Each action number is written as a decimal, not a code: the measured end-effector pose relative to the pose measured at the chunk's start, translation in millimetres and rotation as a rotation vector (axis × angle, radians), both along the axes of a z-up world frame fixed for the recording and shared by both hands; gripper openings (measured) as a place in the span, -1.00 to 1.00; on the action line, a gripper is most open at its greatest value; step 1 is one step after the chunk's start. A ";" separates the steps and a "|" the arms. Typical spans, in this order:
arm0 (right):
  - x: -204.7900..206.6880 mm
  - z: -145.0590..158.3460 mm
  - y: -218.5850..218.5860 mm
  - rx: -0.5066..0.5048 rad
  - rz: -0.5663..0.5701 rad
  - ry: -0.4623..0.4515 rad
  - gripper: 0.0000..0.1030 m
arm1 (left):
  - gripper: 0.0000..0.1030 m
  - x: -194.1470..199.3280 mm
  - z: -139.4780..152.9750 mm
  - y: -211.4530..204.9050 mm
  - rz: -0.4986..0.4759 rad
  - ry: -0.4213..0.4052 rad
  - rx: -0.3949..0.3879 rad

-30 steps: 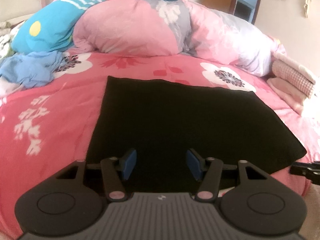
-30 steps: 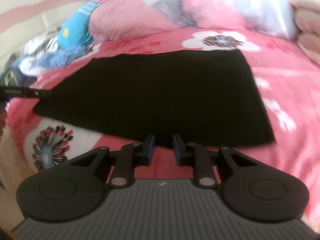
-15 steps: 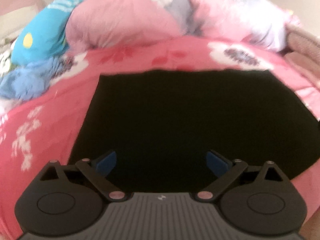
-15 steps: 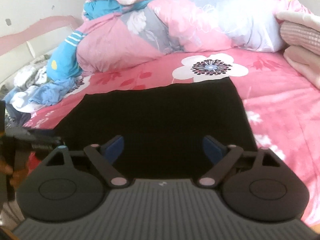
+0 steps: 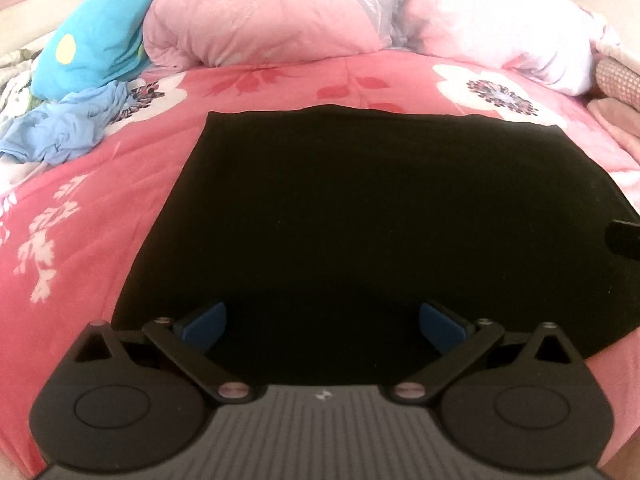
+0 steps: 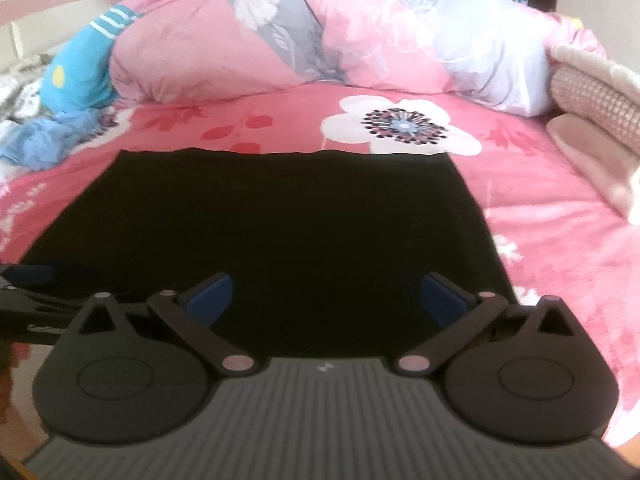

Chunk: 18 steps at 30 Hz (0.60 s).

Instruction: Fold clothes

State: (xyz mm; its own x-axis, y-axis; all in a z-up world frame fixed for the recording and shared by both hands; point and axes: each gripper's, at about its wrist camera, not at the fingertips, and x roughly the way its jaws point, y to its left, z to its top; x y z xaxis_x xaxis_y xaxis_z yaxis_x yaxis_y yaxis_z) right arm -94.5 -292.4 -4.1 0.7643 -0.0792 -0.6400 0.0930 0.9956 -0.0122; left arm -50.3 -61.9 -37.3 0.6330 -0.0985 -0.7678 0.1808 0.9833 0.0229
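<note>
Two grippers, the left gripper [image 5: 322,326] and right gripper [image 6: 326,298], hang over the near edge of a flat black cloth garment [image 5: 360,208] on the pink floral bedspread [image 5: 80,208], jaws opening, nothing pinched. The fabric looks light, limp and likely to sag; its near corners seem the best holds.

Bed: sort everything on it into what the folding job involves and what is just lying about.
Part of the job:
black garment, spread flat on the bedspread
left gripper, jaws opening, nothing between them
right gripper, jaws opening, nothing between them

Just lying about:
pink quilt, bunched up
light blue cloth, crumpled
turquoise item
folded pink blankets
</note>
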 end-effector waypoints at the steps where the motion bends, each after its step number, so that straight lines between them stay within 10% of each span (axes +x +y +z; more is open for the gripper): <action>1: 2.4 -0.3 2.2 -0.015 -0.006 0.006 0.98 | 1.00 -0.3 0.0 -0.8 0.001 0.000 0.003; 18: 48.6 -7.0 13.2 -0.124 0.009 0.022 0.98 | 1.00 4.6 0.7 1.2 0.013 0.029 -0.008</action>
State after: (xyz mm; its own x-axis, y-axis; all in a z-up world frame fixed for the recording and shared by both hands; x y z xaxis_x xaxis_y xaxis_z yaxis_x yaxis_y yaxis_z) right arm -45.9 -279.1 -11.1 0.7515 -0.1521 -0.6419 0.0823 0.9871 -0.1375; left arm -45.7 -60.7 -36.6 0.6121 -0.0960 -0.7849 0.1680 0.9857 0.0105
